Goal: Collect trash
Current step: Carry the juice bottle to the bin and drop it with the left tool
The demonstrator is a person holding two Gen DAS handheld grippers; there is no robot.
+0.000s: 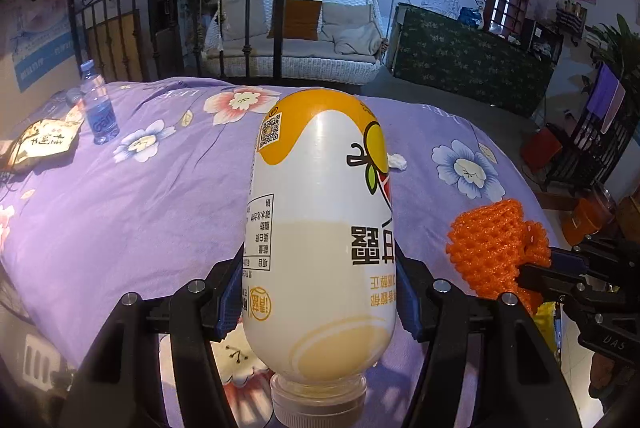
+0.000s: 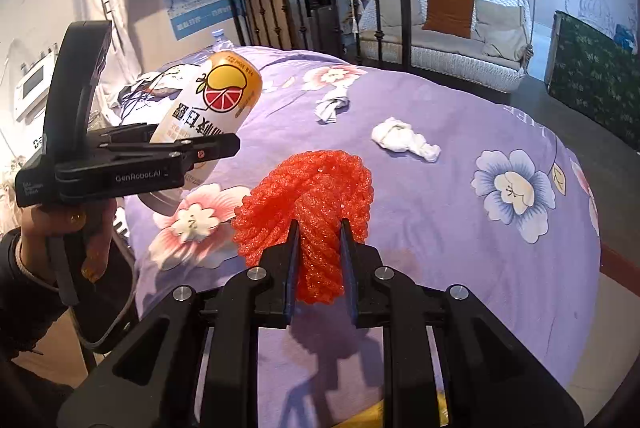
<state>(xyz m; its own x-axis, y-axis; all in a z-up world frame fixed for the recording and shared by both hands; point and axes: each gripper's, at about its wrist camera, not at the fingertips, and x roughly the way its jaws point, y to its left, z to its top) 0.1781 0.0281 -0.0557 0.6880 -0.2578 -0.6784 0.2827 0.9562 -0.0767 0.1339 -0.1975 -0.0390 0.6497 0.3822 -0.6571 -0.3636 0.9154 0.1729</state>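
Held stock: my left gripper (image 1: 320, 292) pinches the yogurt drink bottle (image 1: 320, 228) cap-down, my right gripper (image 2: 319, 260) pinches the orange foam net (image 2: 308, 195), nearer the crumpled tissue (image 2: 404, 139) lying beyond it on the purple quilt (image 2: 460, 248).

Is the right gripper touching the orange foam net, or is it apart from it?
Touching. In the right wrist view, the right gripper has both fingers pressed into the orange foam net, pinching its lower part narrow and holding it above the purple flowered cloth.
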